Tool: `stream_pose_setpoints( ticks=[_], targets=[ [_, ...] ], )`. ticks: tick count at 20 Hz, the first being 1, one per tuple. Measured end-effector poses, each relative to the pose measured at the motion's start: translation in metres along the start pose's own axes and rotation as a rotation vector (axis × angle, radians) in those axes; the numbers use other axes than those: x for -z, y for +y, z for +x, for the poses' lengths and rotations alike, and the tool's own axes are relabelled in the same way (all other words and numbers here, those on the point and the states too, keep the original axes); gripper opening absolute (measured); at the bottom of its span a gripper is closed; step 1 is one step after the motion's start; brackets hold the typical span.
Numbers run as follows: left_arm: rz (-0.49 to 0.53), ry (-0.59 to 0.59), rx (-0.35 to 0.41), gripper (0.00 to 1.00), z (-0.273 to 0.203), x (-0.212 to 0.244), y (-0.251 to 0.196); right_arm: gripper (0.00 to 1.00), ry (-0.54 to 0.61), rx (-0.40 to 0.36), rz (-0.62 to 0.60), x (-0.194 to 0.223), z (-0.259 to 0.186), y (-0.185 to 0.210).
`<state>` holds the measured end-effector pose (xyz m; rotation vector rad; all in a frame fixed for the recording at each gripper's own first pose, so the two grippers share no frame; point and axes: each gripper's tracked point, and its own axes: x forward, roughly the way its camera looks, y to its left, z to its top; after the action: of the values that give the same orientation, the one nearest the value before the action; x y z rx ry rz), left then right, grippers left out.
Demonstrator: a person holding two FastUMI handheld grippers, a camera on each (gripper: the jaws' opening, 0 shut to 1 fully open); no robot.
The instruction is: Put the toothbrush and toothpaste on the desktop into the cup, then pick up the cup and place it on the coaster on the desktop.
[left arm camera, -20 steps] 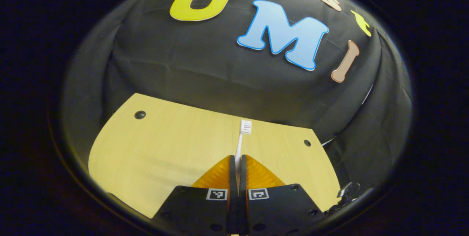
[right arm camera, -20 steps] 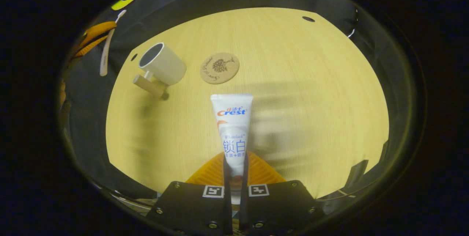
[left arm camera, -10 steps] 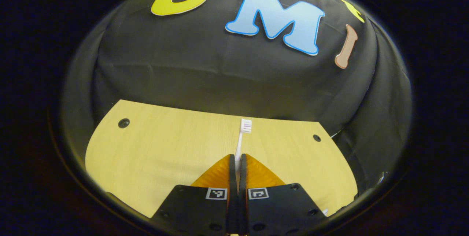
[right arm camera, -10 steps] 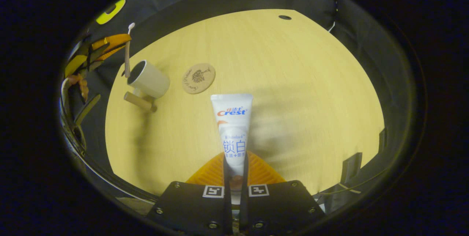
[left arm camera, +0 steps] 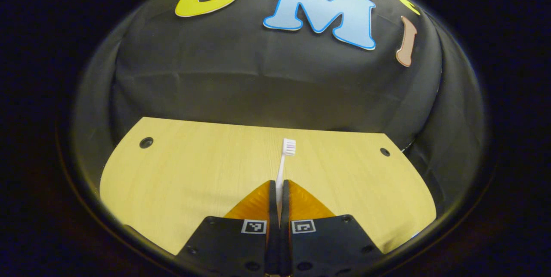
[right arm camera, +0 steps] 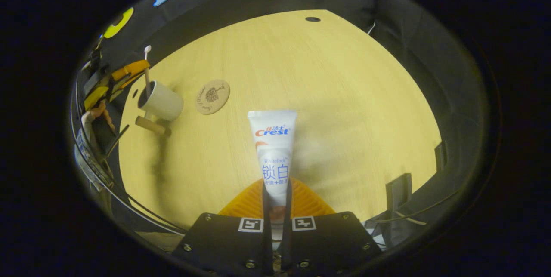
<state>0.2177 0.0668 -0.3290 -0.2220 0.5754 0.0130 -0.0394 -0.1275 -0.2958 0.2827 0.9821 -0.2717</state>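
Left claw [left arm camera: 279, 191]: pinches toothbrush [left arm camera: 284, 161], long axis forward, bristle head far end. Right claw [right arm camera: 275, 191]: pinches toothpaste [right arm camera: 273, 148], flat crimped end forward, above table [right arm camera: 344, 96].

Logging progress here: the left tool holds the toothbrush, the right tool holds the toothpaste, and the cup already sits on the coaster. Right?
Not quite. The right gripper view shows the cup standing on the bare desktop, beside the coaster, not on it. The rest holds: the left tool grips the toothbrush and the right tool grips the toothpaste.
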Motion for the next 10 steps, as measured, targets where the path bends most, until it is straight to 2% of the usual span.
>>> stream_pose_setpoints(
  ticks=[2,4,7,8,9,10],
  targets=[
    [-0.006,-0.004,0.001,0.07,-0.004,0.006,0.002,0.10,-0.008,-0.007,-0.007,-0.004,-0.001,0.003],
    [-0.008,0.006,0.002,0.14,-0.007,0.012,0.002,0.10,-0.019,-0.021,-0.015,-0.009,-0.002,0.010],
    [-0.007,0.008,0.009,0.14,-0.011,0.015,0.002,0.10,-0.036,-0.041,-0.032,-0.019,-0.010,0.017],
    [-0.008,0.016,0.018,0.20,-0.014,0.017,-0.001,0.10,-0.042,-0.048,-0.037,-0.021,-0.010,0.024],
    [-0.001,0.020,0.015,0.38,-0.016,0.020,0.001,0.10,-0.049,-0.055,-0.043,-0.024,-0.008,0.030],
    [0.006,0.025,0.011,0.42,-0.019,0.022,0.002,0.10,-0.056,-0.060,-0.050,-0.027,-0.008,0.034]
  ],
)
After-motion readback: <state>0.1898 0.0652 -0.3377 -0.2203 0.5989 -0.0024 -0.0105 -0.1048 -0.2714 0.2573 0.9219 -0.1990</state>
